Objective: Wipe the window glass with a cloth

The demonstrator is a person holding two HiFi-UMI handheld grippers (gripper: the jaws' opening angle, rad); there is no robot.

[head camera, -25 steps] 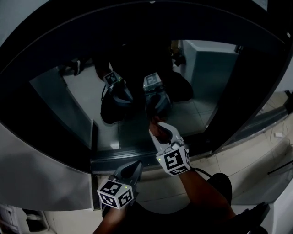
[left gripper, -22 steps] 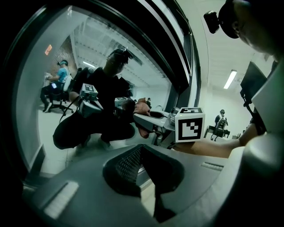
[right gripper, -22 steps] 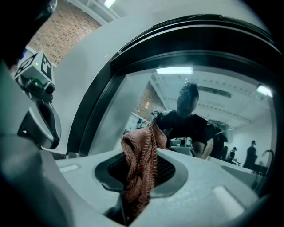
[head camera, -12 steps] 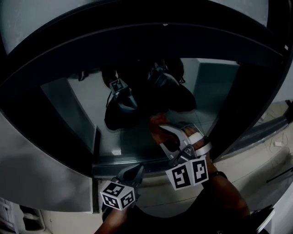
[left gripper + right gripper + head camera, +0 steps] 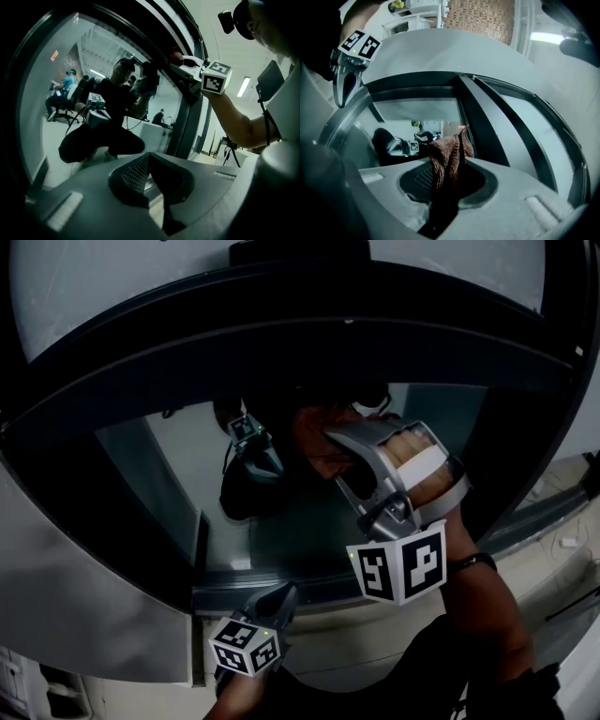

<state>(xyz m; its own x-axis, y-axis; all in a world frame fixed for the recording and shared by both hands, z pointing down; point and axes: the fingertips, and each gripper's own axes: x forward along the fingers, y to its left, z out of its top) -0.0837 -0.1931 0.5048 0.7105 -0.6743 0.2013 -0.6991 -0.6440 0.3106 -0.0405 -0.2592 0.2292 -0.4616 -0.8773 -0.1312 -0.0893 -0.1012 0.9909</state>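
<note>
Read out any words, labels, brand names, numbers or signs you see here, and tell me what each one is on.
No readable text anywhere.
Cube on the left tool: black-and-white square patterns, no letters or numbers.
Cube on the right tool: likewise patterns only.
Orange patch seen in the glass: maybe a sign, too blurred to read.
</note>
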